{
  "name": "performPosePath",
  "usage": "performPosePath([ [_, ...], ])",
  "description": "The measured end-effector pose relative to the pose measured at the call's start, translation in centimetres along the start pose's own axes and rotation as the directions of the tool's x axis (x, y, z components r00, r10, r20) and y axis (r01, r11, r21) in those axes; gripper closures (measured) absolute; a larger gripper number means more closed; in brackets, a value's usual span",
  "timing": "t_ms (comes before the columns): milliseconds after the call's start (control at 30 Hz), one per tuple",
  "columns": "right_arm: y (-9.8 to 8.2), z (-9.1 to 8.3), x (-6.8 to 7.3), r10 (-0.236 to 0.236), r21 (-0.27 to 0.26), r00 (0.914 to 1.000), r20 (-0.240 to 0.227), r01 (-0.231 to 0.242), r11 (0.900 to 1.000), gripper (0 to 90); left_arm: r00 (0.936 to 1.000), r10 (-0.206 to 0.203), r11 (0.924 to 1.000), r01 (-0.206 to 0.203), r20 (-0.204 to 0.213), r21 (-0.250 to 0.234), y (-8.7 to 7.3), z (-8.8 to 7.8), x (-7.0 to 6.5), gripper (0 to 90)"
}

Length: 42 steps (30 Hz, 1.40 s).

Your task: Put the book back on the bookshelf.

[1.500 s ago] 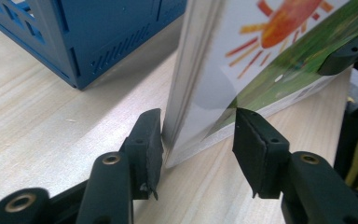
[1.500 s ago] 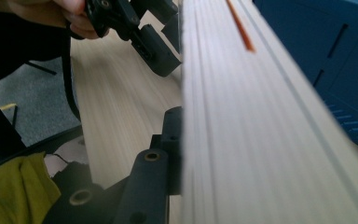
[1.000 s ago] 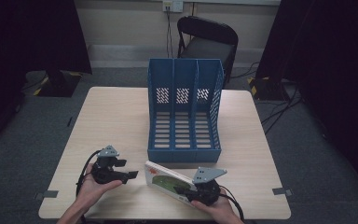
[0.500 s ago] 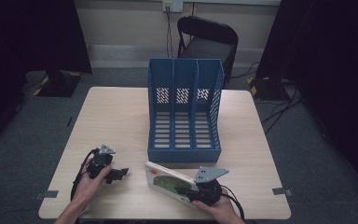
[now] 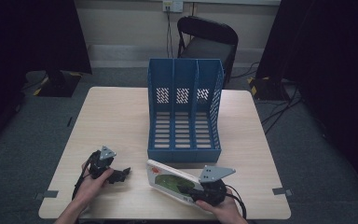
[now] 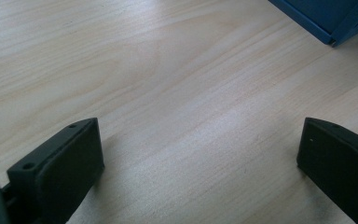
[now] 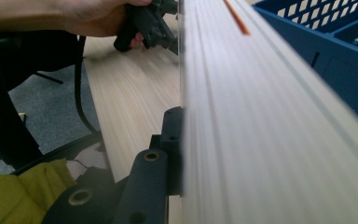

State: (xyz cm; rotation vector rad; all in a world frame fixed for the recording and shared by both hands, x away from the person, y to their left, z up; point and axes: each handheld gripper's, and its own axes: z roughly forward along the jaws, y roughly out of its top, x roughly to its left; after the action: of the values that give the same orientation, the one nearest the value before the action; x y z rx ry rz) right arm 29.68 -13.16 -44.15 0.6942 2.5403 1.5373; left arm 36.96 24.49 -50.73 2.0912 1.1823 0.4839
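Observation:
A white book with a green picture on its cover (image 5: 168, 179) lies tilted near the table's front edge, just in front of the blue three-slot file rack (image 5: 185, 112). My right gripper (image 5: 193, 191) is shut on the book's near end. In the right gripper view one black jaw presses the book's page edge (image 7: 261, 121), and the other jaw is hidden behind it. At the front left, my left gripper (image 5: 121, 173) sits low over bare wood. Its jaws have just been opening and now stand wide apart (image 6: 200, 168) with nothing between them. A corner of the rack (image 6: 326, 18) lies beyond them.
A black chair (image 5: 207, 39) stands behind the wooden table (image 5: 116, 116). Cables trail from both grippers off the front edge. The person's other hand (image 7: 88, 18) and a yellow-green sleeve (image 7: 23, 196) appear in the right gripper view.
The left gripper has sunk a little toward the table and its jaws have spread wider. The right gripper and the book have stayed in place.

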Motion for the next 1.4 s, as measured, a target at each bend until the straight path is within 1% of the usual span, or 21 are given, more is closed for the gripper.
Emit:
performPosePath([
  [67,0.1,-0.3,0.1,-0.010,0.001,0.9999,0.008,0.010,1.000,76.7,1.0000,0.000,1.0000,0.000,0.000,0.000,0.0,0.0,0.0,0.0],
  [233,0.3,-0.7,0.3,-0.009,-0.003,1.0000,0.001,0.009,1.000,76.7,1.0000,0.000,1.0000,0.000,0.000,0.000,0.0,0.0,0.0,0.0],
  [367,0.8,-1.3,0.8,-0.015,-0.021,0.9998,-0.012,0.015,1.000,76.7,1.0000,-0.002,1.0000,0.002,0.000,-0.001,0.0,0.0,0.0,0.0],
  [433,0.9,-1.4,0.8,-0.020,-0.025,0.9997,-0.013,0.019,0.999,76.7,1.0000,-0.002,1.0000,0.002,0.000,-0.001,0.0,0.0,0.0,0.0],
  [467,1.2,-1.7,1.0,-0.017,-0.036,0.9998,-0.013,0.017,0.999,76.7,1.0000,-0.002,1.0000,0.002,0.001,-0.002,0.0,0.0,0.0,0.0],
  [533,1.3,-1.8,1.0,-0.019,-0.037,0.9997,-0.014,0.018,0.999,76.7,1.0000,-0.002,1.0000,0.002,0.000,-0.002,0.0,0.0,0.0,0.0],
  [633,1.9,-2.3,1.1,-0.033,-0.047,0.9994,-0.005,0.033,0.998,76.7,1.0000,-0.001,1.0000,0.001,0.002,-0.002,0.0,0.0,0.0,0.0],
  [733,2.2,-2.6,1.0,-0.036,-0.053,0.9993,0.005,0.036,0.998,76.7,1.0000,0.000,1.0000,0.000,0.002,-0.002,0.0,0.0,0.0,0.0],
  [800,2.6,-3.0,0.7,-0.032,-0.082,0.9994,0.013,0.033,0.996,76.7,1.0000,0.003,1.0000,-0.003,0.002,0.000,0.0,0.0,0.0,0.0],
  [833,2.6,-3.0,0.7,-0.032,-0.082,0.9994,0.013,0.033,0.996,76.7,1.0000,0.003,1.0000,-0.003,0.002,0.000,0.0,0.0,0.0,0.0],
  [867,2.9,-3.3,0.5,-0.028,-0.089,0.9991,0.031,0.031,0.996,76.7,1.0000,0.002,1.0000,-0.002,0.002,0.000,0.0,0.0,0.0,0.0],
  [900,2.9,-3.3,0.5,-0.028,-0.089,0.9991,0.031,0.031,0.996,76.7,1.0000,0.002,1.0000,-0.002,0.002,-0.001,0.0,0.0,0.0,0.0],
  [933,3.2,-3.7,0.2,-0.022,-0.098,0.9984,0.052,0.027,0.995,76.7,1.0000,0.002,1.0000,-0.002,0.002,-0.001,0.0,0.0,0.0,0.0],
  [967,3.2,-3.7,0.2,-0.022,-0.098,0.9984,0.052,0.027,0.995,76.7,1.0000,0.002,1.0000,-0.002,0.002,-0.001,0.0,0.0,0.0,0.0],
  [1000,3.4,-4.0,-0.1,-0.014,-0.103,0.9976,0.067,0.021,0.994,76.7,1.0000,0.002,1.0000,-0.002,0.002,-0.001,0.0,0.0,0.0,0.0],
  [1033,3.4,-4.0,-0.1,-0.014,-0.103,0.9976,0.067,0.021,0.994,76.7,1.0000,0.002,1.0000,-0.002,0.002,-0.001,0.0,0.0,0.0,0.0],
  [1133,3.6,-4.6,-0.7,0.007,-0.115,0.9943,0.106,0.005,0.993,76.7,1.0000,0.002,1.0000,-0.002,0.002,0.000,0.0,0.0,0.0,0.0],
  [1200,3.7,-4.8,-0.9,0.015,-0.119,0.9932,0.115,-0.001,0.993,76.7,1.0000,0.002,1.0000,-0.002,0.002,-0.001,0.0,0.0,0.0,0.0],
  [1267,3.8,-5.4,-1.5,0.033,-0.135,0.9883,0.149,-0.012,0.991,76.7,1.0000,0.002,1.0000,-0.002,0.002,-0.001,0.0,0.0,0.0,0.0],
  [1333,3.9,-5.7,-1.9,0.034,-0.138,0.9856,0.165,-0.011,0.990,76.6,1.0000,0.002,1.0000,-0.002,0.002,-0.001,0.0,0.0,0.0,0.0],
  [1400,4.1,-6.1,-2.4,0.045,-0.149,0.9792,0.198,-0.015,0.989,76.7,1.0000,0.002,1.0000,-0.002,0.000,-0.002,0.0,0.0,0.0,0.0],
])
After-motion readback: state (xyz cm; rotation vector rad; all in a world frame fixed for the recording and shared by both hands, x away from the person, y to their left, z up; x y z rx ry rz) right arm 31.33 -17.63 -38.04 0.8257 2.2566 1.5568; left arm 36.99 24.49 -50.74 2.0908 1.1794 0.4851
